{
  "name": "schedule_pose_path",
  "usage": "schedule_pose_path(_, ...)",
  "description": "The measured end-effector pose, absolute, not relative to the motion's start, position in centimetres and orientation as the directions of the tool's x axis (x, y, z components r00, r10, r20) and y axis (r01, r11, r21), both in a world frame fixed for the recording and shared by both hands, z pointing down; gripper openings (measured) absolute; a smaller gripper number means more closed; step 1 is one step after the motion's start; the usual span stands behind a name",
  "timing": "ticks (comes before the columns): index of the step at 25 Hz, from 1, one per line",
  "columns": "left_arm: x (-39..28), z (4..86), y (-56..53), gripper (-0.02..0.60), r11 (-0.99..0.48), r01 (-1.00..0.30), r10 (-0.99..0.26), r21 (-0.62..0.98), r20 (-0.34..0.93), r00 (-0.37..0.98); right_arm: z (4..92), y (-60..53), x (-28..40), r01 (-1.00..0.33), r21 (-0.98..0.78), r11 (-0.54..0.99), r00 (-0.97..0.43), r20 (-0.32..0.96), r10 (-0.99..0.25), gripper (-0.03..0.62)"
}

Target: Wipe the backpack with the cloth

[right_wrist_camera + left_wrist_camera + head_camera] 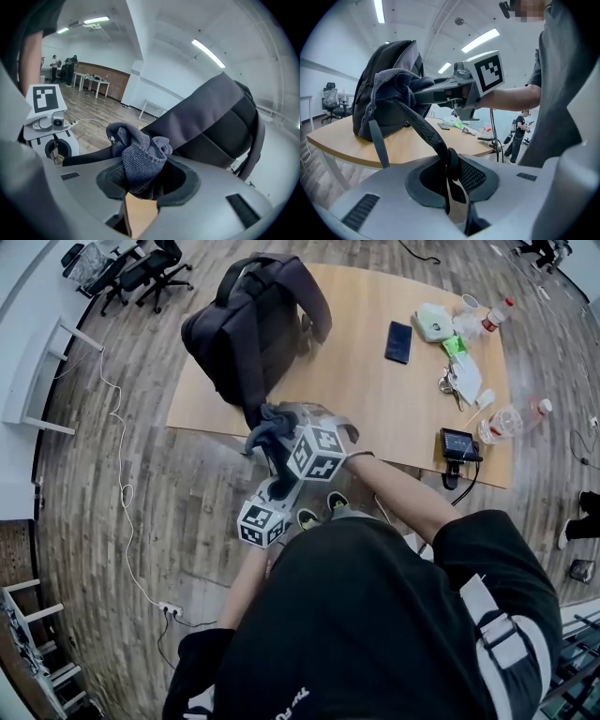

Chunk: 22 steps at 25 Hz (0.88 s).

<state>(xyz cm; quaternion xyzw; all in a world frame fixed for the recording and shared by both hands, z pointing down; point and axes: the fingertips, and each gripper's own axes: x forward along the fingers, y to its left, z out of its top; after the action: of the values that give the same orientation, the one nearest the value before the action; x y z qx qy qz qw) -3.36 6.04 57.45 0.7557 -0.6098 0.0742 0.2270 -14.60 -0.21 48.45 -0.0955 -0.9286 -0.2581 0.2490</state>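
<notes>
Head view: the dark grey fabric backpack (248, 329) stands at the near corner of the pale wooden table (375, 399) — directly beyond the right tool (140, 185), which pinches a blue-grey knitted cloth (140, 157), seemingly against its base; the left tool (451, 173) pinches its black strap (422, 126).

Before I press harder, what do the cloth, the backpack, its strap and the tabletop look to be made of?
The cloth: grey-blue knit, perhaps cotton or microfibre; visible stitch loops, matte.
The backpack: dark, smooth synthetic weave, probably nylon or polyester; faint sheen.
The strap: padded, with a dotted mesh face.
The tabletop: pale wood grain, matte; veneer or laminate, unclear.
</notes>
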Motion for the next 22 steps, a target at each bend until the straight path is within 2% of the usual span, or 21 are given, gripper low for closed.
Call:
schedule_pose_path(9,-3.3,57.7,6.6,0.075,-0.156,-0.96,-0.892,0.232,0.385,0.238,41.0,-3.5,-19.1,0.226,0.652,0.724,-0.927,0.372,-0.045,0.133)
schedule_pose_path(19,-1.9,59.4,6.8,0.075,-0.247,-0.951,-0.848,0.184,0.434,0.304,28.3,-10.3,-21.1,-0.024,0.746,0.665,-0.976,0.127,-0.178,0.133)
schedule_pose_path(22,-1.4,59.4,6.5,0.075,-0.266,-0.945,-0.841,0.191,0.433,0.325,25.9,-11.3,-21.8,-0.041,0.772,0.635,-0.976,0.106,-0.192,0.133)
